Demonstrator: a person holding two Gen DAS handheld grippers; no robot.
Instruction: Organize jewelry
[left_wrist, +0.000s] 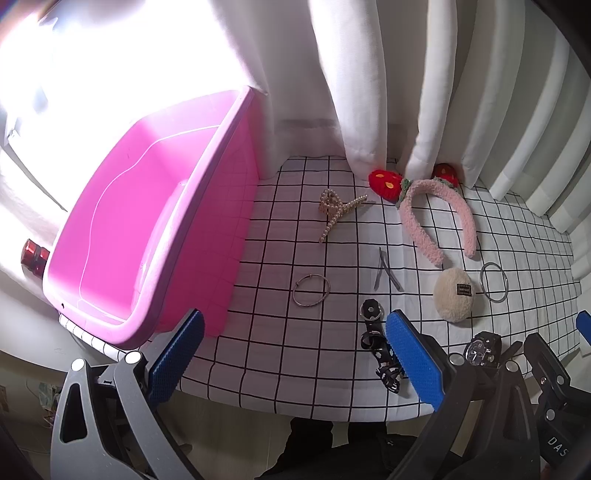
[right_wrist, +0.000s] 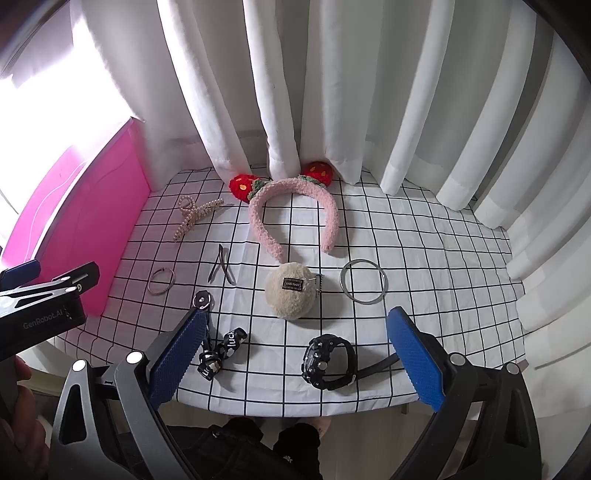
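A pink tub (left_wrist: 122, 236) stands at the left edge of the checked cloth (right_wrist: 424, 236), its inside bare. The left claw (left_wrist: 295, 354) hangs spread wide at the near edge, holding nothing; a thin bangle (left_wrist: 311, 290) lies ahead between its fingers, a pearl hair clip (left_wrist: 334, 208) farther back. A black strap (left_wrist: 376, 345) lies just beside its right finger. Past that come a bent metal pin (right_wrist: 221, 266), a fluffy pink headband (right_wrist: 291, 218) with strawberries by the curtain (right_wrist: 332, 81), and a cream puff (right_wrist: 291, 293). The right claw (right_wrist: 295, 354) is also spread and empty; a black watch (right_wrist: 328, 356) sits between its fingers, a silver ring (right_wrist: 364, 281) beyond.
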